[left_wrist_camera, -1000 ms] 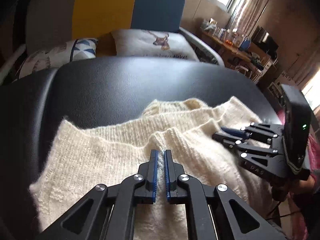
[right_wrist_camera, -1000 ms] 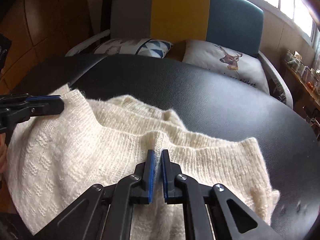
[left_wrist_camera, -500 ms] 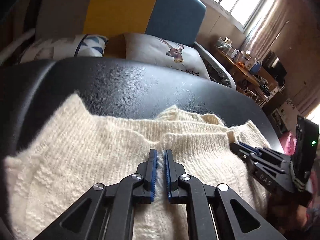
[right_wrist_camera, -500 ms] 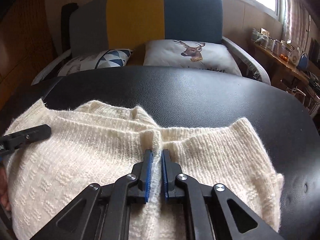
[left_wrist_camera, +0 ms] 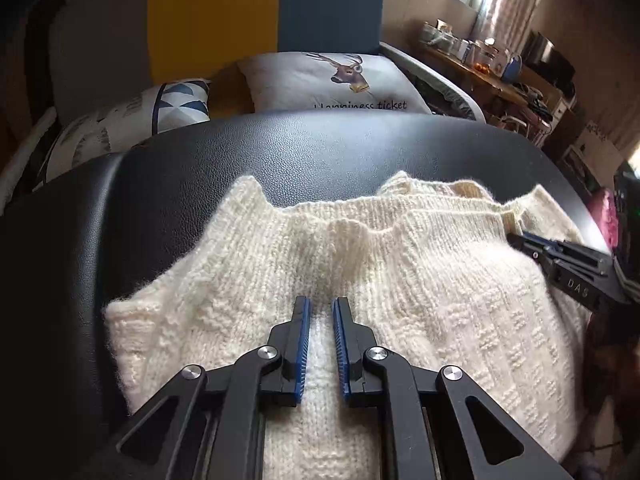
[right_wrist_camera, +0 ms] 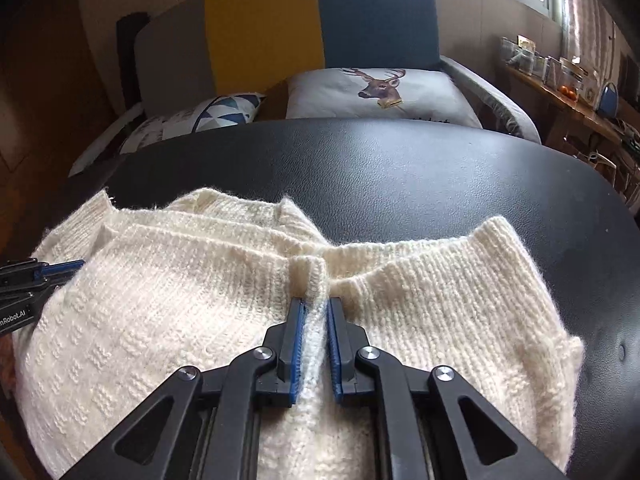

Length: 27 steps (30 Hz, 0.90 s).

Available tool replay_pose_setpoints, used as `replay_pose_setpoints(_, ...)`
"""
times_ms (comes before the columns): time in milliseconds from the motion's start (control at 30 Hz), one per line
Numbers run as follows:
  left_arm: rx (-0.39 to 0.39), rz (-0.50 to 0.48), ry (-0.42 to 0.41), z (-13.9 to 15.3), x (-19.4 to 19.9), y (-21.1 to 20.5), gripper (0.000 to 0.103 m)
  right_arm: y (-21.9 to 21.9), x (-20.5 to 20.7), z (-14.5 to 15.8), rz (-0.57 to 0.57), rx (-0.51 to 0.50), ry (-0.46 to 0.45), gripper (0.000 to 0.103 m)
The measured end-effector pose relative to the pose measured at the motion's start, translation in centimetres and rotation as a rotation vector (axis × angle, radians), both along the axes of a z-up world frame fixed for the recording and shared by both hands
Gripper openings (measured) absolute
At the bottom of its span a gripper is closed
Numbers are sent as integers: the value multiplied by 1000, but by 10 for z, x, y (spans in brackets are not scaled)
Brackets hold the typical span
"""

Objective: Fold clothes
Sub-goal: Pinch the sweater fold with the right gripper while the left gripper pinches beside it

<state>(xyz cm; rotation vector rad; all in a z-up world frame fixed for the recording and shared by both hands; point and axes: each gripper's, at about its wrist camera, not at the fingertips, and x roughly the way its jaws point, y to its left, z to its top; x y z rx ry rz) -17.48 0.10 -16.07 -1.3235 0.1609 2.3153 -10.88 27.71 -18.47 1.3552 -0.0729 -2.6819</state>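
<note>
A cream knitted sweater (left_wrist_camera: pixel 420 280) lies folded on a black leather surface (left_wrist_camera: pixel 320 152); it also shows in the right wrist view (right_wrist_camera: pixel 180 300). My left gripper (left_wrist_camera: pixel 320 304) rests over the sweater with its blue-padded jaws slightly apart; the knit lies flat between them, no pinched ridge. My right gripper (right_wrist_camera: pixel 315 304) pinches a raised ridge of the sweater's ribbed edge between narrowly parted jaws. The right gripper also shows at the right in the left wrist view (left_wrist_camera: pixel 560 252), the left gripper at the left in the right wrist view (right_wrist_camera: pixel 40 272).
Behind the black surface (right_wrist_camera: pixel 400 168) stands a grey, yellow and teal sofa (right_wrist_camera: pixel 280 32) with a deer cushion (right_wrist_camera: pixel 380 92) and a triangle-patterned cushion (right_wrist_camera: pixel 224 114). A cluttered wooden shelf (left_wrist_camera: pixel 492 68) stands at the right under the window.
The sweater was carried forward and laid flatter on the surface. My left jaws have opened a little and released the ridge they pinched. The right jaws still hold a ridge.
</note>
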Motion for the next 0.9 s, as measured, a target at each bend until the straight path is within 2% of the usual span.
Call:
replay_pose_setpoints(100, -5, 14, -11, -1, 22, -9, 9, 0, 26, 1, 52, -25, -7, 11)
replay_pose_setpoints(300, 29, 68, 10, 3, 83, -28, 8, -14, 55, 7, 73, 34, 10, 11)
replay_pose_setpoints(367, 26, 87, 33, 10, 84, -25, 7, -18, 55, 10, 76, 49, 24, 11)
replay_pose_setpoints(467, 7, 99, 40, 11, 69, -17, 0, -14, 60, 24, 35, 66, 100, 10)
replay_pose_setpoints(500, 2, 104, 41, 12, 64, -15, 0, -9, 56, 18, 9, 60, 82, 10)
replay_pose_setpoints(600, 67, 243, -16, -2, 34, -33, 0, 5, 48, 6, -63, 31, 45, 10)
replay_pose_setpoints(700, 131, 335, -40, -5, 25, -47, 1, 16, 45, 3, -104, -28, 29, 9)
replay_pose_setpoints(800, 193, 417, -49, -7, 26, -59, 3, 14, 45, 6, -78, -41, 27, 19)
replay_pose_setpoints(833, 203, 415, -50, -7, 27, -60, 3, 13, 45, 8, -57, -58, 20, 26)
replay_pose_setpoints(900, 189, 391, -51, -5, 28, -56, 3, 18, 48, 14, -18, -125, -9, 26)
